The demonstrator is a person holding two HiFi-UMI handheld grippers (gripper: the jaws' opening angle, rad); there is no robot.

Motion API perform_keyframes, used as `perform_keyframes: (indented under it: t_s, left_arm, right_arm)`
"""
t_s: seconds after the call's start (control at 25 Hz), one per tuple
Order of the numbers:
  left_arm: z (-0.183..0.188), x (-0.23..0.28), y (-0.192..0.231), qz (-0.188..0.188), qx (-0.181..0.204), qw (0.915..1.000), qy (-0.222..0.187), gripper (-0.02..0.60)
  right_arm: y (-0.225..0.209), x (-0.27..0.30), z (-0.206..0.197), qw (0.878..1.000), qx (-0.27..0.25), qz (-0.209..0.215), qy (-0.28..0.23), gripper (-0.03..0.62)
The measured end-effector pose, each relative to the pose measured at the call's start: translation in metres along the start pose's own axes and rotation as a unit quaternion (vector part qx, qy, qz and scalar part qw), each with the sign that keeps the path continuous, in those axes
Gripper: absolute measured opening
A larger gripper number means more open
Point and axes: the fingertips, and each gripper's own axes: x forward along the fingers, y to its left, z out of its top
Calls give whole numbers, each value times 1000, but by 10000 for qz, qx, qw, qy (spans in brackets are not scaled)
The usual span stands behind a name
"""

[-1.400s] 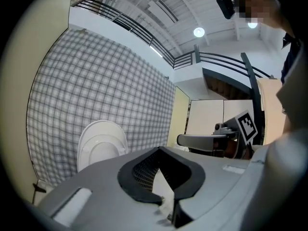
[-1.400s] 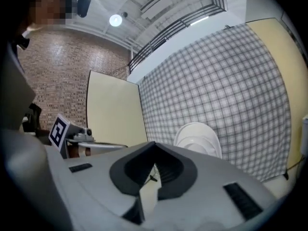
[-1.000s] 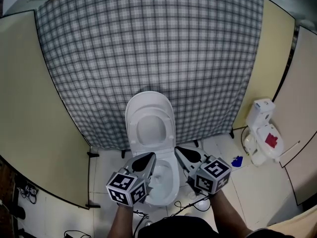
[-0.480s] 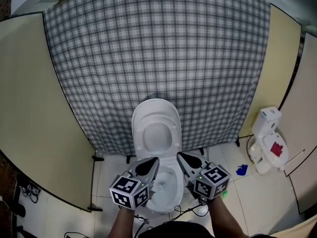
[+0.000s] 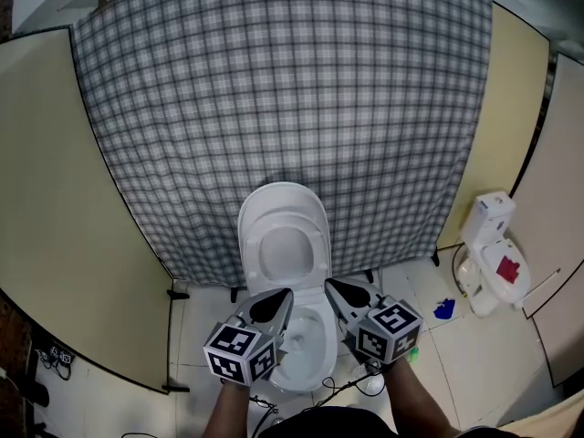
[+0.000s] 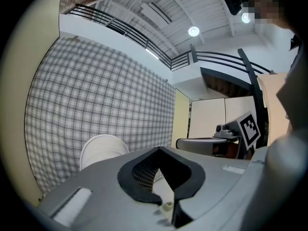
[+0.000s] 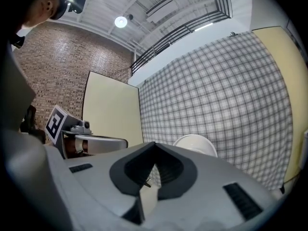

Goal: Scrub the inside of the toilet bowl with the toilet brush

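The white toilet (image 5: 310,349) stands against a checked curtain, its lid (image 5: 283,210) and seat raised. In the head view both grippers hover over the front of the bowl, one on each side. My left gripper (image 5: 278,297) is shut and holds nothing. The right gripper (image 5: 335,287) is likewise shut and empty. In the left gripper view the left gripper (image 6: 157,151) points up at the lid (image 6: 100,149). The right gripper (image 7: 154,146) in its own view points toward the lid (image 7: 196,144). I cannot pick out a toilet brush.
The checked curtain (image 5: 283,89) hangs behind the toilet between beige partition panels (image 5: 64,199). A white fixture with a red patch (image 5: 493,254) stands at the right, with a small blue item (image 5: 444,309) on the tiles near it. Cables (image 5: 342,383) lie by the toilet's base.
The head view has shifted slightly, so the toilet sits a little lower in the picture. Both grippers stay shut over the bowl's front.
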Motion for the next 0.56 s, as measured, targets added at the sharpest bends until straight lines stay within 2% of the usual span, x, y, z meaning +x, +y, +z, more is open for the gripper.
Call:
perform_keyframes:
  t_s: [0.2,0.56]
  left_arm:
    - [0,2,-2,15,17,10000,16,6]
    - [-20,13,-31,153,-58,9999,-20,6]
  right_arm:
    - [-2,0,0,10000,-11,7,40,17]
    - [-14,-26,-16,9995,-150,211,180,17]
